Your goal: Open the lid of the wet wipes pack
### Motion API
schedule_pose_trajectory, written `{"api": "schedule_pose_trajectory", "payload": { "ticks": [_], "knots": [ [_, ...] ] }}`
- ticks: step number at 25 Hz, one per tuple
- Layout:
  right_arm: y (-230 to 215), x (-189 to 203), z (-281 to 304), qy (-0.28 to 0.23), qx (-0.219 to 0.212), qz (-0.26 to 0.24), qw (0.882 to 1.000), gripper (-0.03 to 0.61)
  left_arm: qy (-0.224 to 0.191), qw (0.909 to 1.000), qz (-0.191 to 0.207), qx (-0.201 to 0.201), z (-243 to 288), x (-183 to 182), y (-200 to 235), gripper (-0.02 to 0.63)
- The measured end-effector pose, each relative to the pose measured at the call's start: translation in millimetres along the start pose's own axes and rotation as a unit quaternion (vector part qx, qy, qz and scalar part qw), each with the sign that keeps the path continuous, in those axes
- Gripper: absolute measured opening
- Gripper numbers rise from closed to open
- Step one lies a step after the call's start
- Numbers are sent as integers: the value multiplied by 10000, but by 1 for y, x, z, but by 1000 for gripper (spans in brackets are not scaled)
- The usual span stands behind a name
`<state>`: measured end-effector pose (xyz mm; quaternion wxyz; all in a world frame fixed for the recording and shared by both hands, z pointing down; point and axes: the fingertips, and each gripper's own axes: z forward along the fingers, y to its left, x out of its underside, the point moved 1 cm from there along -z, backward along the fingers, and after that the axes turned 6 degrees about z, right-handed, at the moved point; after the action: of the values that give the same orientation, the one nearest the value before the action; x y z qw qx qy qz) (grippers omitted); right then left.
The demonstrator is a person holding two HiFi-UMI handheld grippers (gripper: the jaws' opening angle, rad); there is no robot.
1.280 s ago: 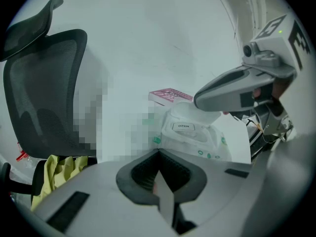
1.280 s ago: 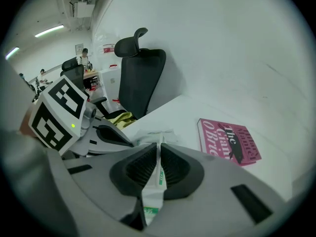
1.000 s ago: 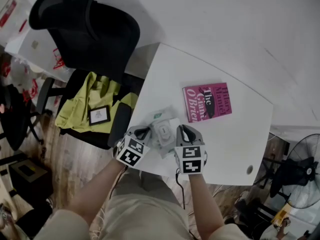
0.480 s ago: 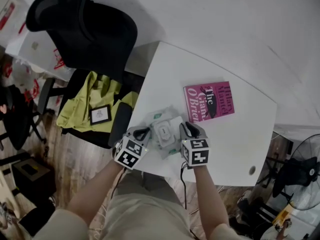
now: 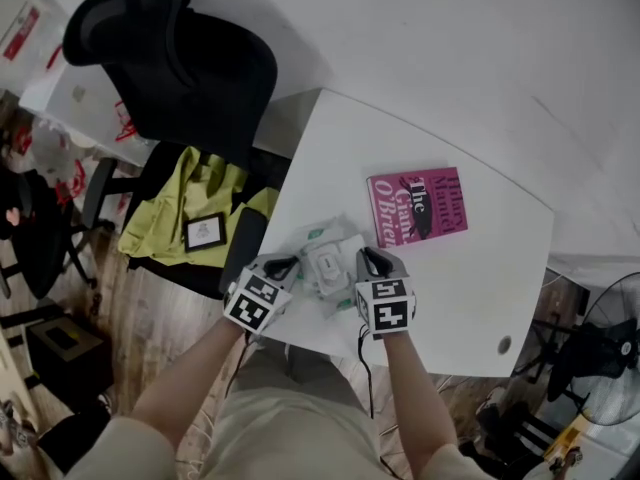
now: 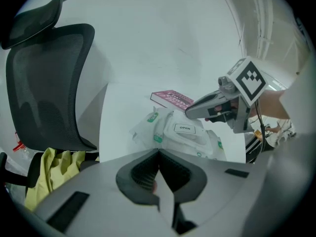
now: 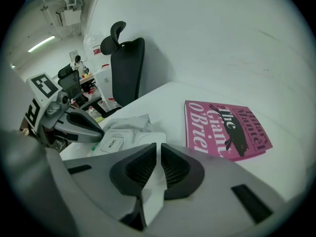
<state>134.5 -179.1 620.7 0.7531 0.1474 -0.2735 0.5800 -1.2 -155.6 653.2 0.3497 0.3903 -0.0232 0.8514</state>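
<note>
Wet wipes pack [image 5: 328, 263] lies at the tabletop's [image 5: 470, 288] near edge, lid [image 6: 185, 128] down flat. Left gripper [image 5: 284, 265] at the pack's left edge, jaws pressed together. Right gripper [image 5: 368, 259] at the pack's right edge. Its jaws have just been closing, now a thin slit apart; whether they catch the wrapper, cannot tell. Pink book [image 5: 417, 206] sits toward the far right corner.

2 hand-held grippers [image 5: 283, 264] [image 5: 369, 259], 1 wet wipes pack [image 5: 325, 261], 1 book [image 5: 417, 206], 1 chair [image 5: 190, 68]
</note>
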Motion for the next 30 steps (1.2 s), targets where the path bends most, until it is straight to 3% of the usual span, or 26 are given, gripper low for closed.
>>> {"api": "schedule_pose_trajectory", "payload": {
  "ticks": [7, 12, 21, 30],
  "knots": [
    [16, -55, -49, -594, -290, -199, 9976, 37, -10, 9989, 166, -427, -46, -12, 14, 23],
    [24, -97, -100, -1249, -367, -106, 9914, 29, -752, 9948, 93, -680, -100, -59, 20, 23],
    [56, -157, -199, -2185, -475, -599, 9728, 28, -1840, 9737, 695, -1152, -198, -153, 10, 22],
    [86, -189, -290, -3230, -633, -727, 9415, 28, -2516, 9539, 1046, -1257, -270, -202, -25, 23]
  ]
}}
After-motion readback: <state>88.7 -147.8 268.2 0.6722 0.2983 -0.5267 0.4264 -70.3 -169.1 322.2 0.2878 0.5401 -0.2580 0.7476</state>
